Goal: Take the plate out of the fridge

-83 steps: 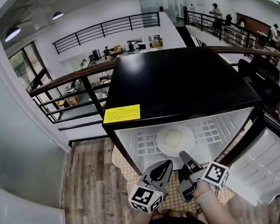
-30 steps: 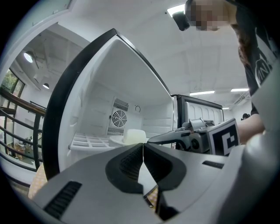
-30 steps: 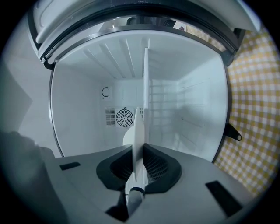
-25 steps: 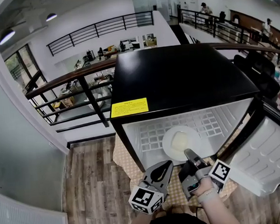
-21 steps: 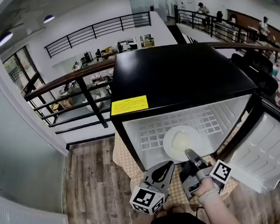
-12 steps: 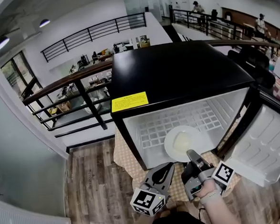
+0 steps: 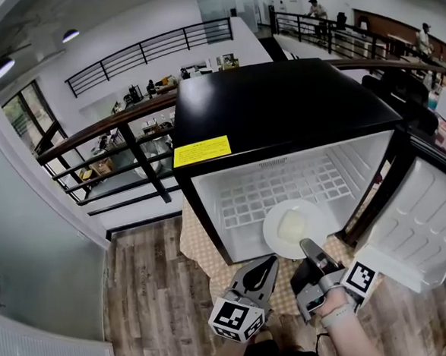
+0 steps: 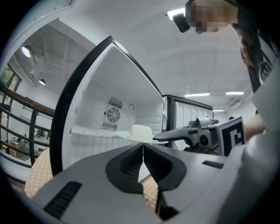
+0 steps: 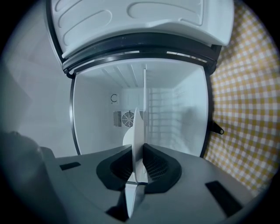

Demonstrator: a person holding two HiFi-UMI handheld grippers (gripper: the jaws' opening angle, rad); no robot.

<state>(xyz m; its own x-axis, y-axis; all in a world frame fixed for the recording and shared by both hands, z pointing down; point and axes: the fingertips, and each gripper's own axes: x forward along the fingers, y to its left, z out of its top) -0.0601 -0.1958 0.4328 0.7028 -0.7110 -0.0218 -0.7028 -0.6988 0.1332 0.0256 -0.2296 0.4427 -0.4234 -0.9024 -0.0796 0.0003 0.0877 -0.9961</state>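
A white plate (image 7: 293, 228) carrying a pale block (image 7: 291, 225) hangs at the front edge of the open fridge (image 7: 280, 116), partly past the white grid shelf (image 7: 277, 192). My right gripper (image 7: 308, 245) is shut on the plate's near rim. In the right gripper view the plate (image 9: 138, 131) shows edge-on, pinched between the jaws of that gripper (image 9: 139, 146). My left gripper (image 7: 268, 261) is shut and empty, just left of the plate and below it. The left gripper view looks past its closed tips (image 8: 142, 144) at the plate (image 8: 139, 137) and the right gripper (image 8: 168, 134).
The fridge door (image 7: 421, 228) stands open at the right. A yellow checked cloth (image 7: 201, 251) lies under the fridge on a wooden floor (image 7: 140, 293). A railing (image 7: 113, 128) runs behind on the left. The fridge's back wall has a fan grille (image 9: 127, 118).
The plate has come forward from the middle of the shelf to the fridge's front edge, held by the right gripper. The left gripper has stayed shut beside it.
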